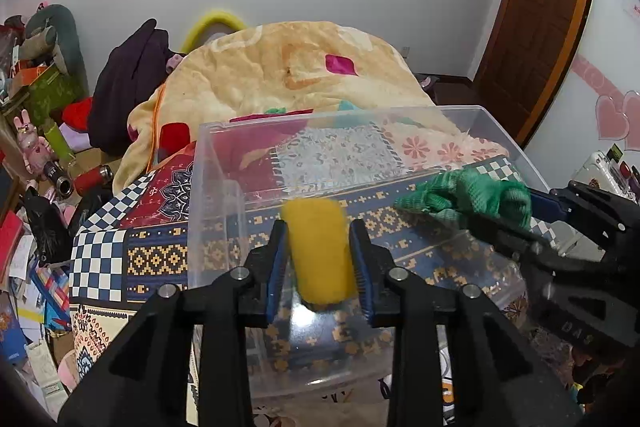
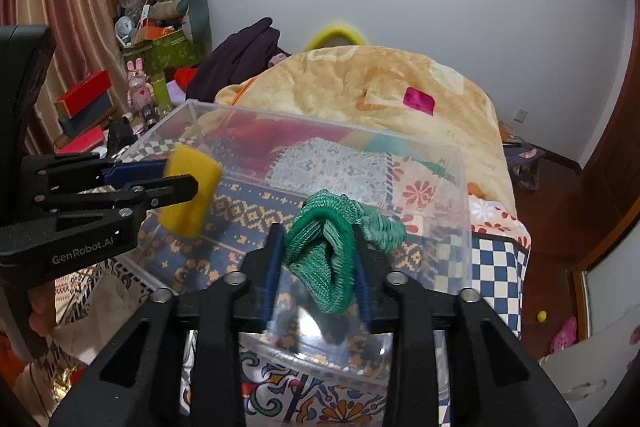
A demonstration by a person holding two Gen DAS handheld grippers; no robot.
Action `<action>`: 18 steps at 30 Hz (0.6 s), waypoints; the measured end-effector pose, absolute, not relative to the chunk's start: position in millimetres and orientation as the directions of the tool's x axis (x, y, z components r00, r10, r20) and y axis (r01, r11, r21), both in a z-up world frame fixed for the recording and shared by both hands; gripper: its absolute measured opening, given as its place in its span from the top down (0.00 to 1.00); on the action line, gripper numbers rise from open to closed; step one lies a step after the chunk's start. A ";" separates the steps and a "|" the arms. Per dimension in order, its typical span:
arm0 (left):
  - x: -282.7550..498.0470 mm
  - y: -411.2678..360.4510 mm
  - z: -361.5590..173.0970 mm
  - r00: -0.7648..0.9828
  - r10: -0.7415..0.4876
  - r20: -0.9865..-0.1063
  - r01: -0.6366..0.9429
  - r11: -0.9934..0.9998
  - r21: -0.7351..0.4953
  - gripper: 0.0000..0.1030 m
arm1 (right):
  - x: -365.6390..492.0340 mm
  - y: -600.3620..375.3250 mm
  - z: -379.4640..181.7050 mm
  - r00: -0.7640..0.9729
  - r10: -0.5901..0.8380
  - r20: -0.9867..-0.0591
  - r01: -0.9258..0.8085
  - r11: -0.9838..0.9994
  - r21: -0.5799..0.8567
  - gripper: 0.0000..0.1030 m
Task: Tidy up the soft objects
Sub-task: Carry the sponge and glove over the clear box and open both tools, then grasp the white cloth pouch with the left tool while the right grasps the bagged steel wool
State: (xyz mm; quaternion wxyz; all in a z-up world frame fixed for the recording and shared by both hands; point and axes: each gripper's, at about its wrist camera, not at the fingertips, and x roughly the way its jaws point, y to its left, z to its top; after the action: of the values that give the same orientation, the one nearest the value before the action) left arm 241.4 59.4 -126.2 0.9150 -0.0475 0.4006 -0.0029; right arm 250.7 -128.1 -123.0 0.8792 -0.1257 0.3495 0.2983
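Left hand-held gripper [image 1: 318, 259]: clamped on yellow sponge [image 1: 318, 253]. Right hand-held gripper [image 2: 318, 267]: clamped on green knit cloth [image 2: 328, 251]. Both above clear plastic bin [image 1: 208, 187]; bin looks empty, neither dropped yet.

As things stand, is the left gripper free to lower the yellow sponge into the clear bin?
Probably yes. The left gripper holds the yellow sponge over the open clear bin, which has no lid; the right gripper with its green cloth sits off to the side.
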 end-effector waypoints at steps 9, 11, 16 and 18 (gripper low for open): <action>216.9 57.1 -98.2 0.744 -0.025 -0.668 -0.025 0.997 -0.066 0.38 | 236.9 -139.6 -98.1 0.617 0.477 -0.626 -0.612 0.791 0.000 0.41; 208.1 58.0 -87.6 0.763 -0.030 -0.646 -0.021 0.997 -0.072 0.36 | 229.8 -147.1 -89.7 0.635 0.486 -0.600 -0.609 0.793 -0.001 0.40; 184.4 62.7 -65.0 0.804 -0.050 -0.593 -0.016 0.994 -0.105 0.29 | 214.9 -162.5 -75.8 0.674 0.500 -0.543 -0.596 0.803 0.000 0.30; 173.9 63.8 -58.2 0.818 -0.053 -0.573 -0.014 0.994 -0.111 0.27 | 207.5 -170.0 -72.5 0.687 0.501 -0.526 -0.591 0.807 -0.003 0.29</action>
State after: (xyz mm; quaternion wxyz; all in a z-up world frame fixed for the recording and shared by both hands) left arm 173.9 63.8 -58.2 0.9517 -0.0551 0.3018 -0.0103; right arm 207.5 -170.0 -72.5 0.9143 -0.0864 0.2594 0.2987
